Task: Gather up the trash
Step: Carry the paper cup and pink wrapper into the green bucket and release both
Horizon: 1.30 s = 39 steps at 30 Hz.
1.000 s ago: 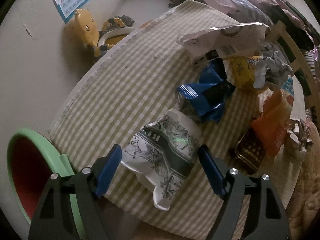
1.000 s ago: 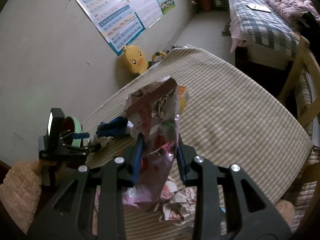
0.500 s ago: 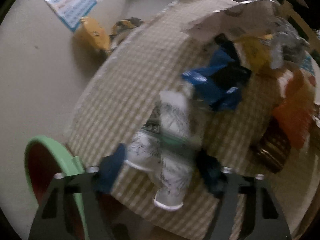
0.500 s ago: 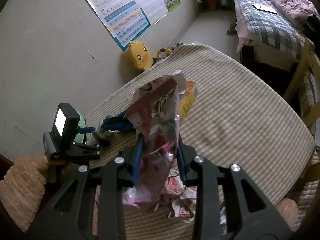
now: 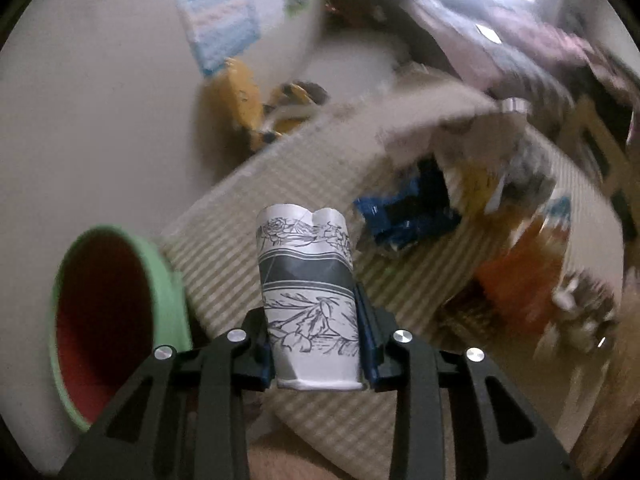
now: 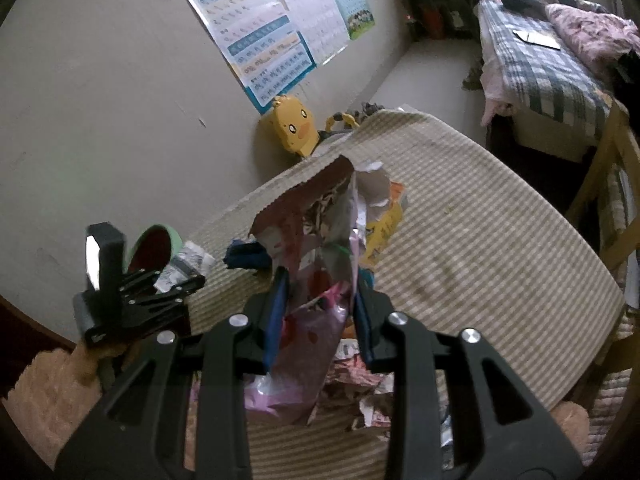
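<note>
Bin (image 5: 120, 312) left of table (image 5: 224, 248)

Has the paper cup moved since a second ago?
Yes. The paper cup lay on the table; the left gripper has just been closing on it, and it now sits raised between the jaws.

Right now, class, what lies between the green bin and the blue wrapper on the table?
In the left wrist view, the crushed paper cup, clamped in the left gripper, stands between the green bin and the blue wrapper, above striped tablecloth.
</note>
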Each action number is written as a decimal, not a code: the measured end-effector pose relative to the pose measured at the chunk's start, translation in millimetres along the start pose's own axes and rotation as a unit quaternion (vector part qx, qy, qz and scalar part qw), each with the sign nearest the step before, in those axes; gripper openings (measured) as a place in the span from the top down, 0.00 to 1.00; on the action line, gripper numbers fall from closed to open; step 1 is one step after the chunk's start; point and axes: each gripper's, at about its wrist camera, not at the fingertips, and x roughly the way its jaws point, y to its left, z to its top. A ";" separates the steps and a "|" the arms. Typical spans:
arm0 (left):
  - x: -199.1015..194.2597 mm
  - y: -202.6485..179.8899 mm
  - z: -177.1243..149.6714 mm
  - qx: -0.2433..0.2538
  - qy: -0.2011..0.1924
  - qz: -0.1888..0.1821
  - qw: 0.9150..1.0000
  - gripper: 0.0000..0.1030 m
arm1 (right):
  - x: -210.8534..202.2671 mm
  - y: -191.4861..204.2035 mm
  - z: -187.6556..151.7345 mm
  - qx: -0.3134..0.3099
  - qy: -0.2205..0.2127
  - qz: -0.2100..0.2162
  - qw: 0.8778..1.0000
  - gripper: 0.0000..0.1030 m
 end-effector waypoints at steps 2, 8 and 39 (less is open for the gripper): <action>-26.1 -1.5 -4.5 -0.031 -0.031 -0.001 0.999 0.71 | -4.5 7.2 1.6 -0.008 -0.008 -0.001 1.000 0.70; -85.0 -3.2 -14.7 -0.112 -0.095 0.007 0.989 0.71 | -16.9 33.8 7.8 -0.045 -0.032 0.001 0.998 0.70; -153.9 133.6 -57.9 -0.243 -0.169 0.118 0.948 0.71 | 68.8 210.2 17.4 -0.150 0.015 0.101 0.983 0.70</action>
